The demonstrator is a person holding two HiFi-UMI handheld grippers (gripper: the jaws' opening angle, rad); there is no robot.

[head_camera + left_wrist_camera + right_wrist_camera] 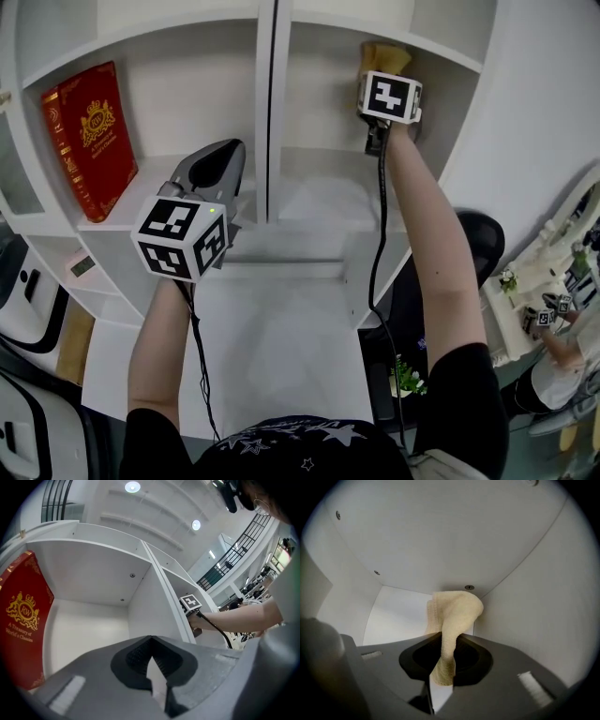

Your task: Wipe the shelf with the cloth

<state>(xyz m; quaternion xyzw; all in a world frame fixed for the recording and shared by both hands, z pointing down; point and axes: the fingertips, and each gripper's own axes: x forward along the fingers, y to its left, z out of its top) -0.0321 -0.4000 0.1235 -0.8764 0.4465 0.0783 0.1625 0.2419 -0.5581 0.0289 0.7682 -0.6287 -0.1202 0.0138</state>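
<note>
A pale yellow cloth [452, 616] hangs pinched between the jaws of my right gripper [446, 641], which is shut on it. That gripper [378, 112] reaches deep into the upper right shelf compartment [441, 89], and the cloth [382, 58] sits against the back corner there. My left gripper [217, 169] hangs in front of the left compartment [187, 103], its jaws shut with nothing between them [151, 641].
A red book [89, 141] with gold print leans upright at the left of the left compartment, also the red book [21, 620] in the left gripper view. A white divider [267, 112] splits the two compartments. A lower white surface [281, 319] lies below.
</note>
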